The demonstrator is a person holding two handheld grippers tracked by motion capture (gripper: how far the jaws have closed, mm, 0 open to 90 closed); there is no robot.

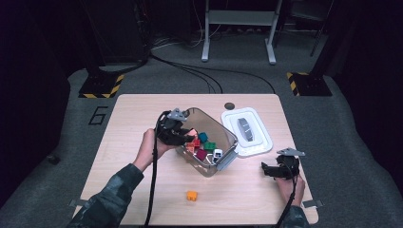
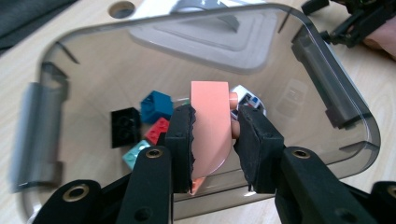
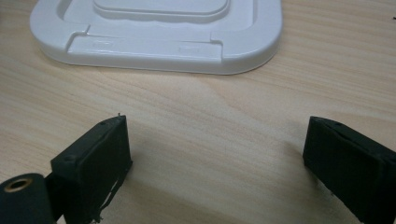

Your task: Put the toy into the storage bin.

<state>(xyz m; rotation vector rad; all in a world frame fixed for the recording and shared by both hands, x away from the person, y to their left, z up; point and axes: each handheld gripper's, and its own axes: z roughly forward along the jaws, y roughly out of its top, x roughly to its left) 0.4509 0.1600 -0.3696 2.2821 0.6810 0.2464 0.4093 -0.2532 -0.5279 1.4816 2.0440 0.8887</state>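
My left gripper [image 2: 212,140] has its jaws clamped on a salmon-pink curved plastic brick [image 2: 211,126] over the smoky transparent plastic bin [image 1: 227,135] at the surface's middle. My right gripper [image 3: 215,172], jaws wide, rests near the right edge, below the white plastic lid [image 3: 154,35].

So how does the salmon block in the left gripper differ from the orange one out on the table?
The salmon-pink block is clamped between the left gripper's jaws, held over the open grey bin; the orange block lies loose on the bare table, outside the bin, with neither gripper touching it. The salmon block is pale pink with a curved face; the orange one is deeper in colour and boxier. Both look like small plastic building blocks.
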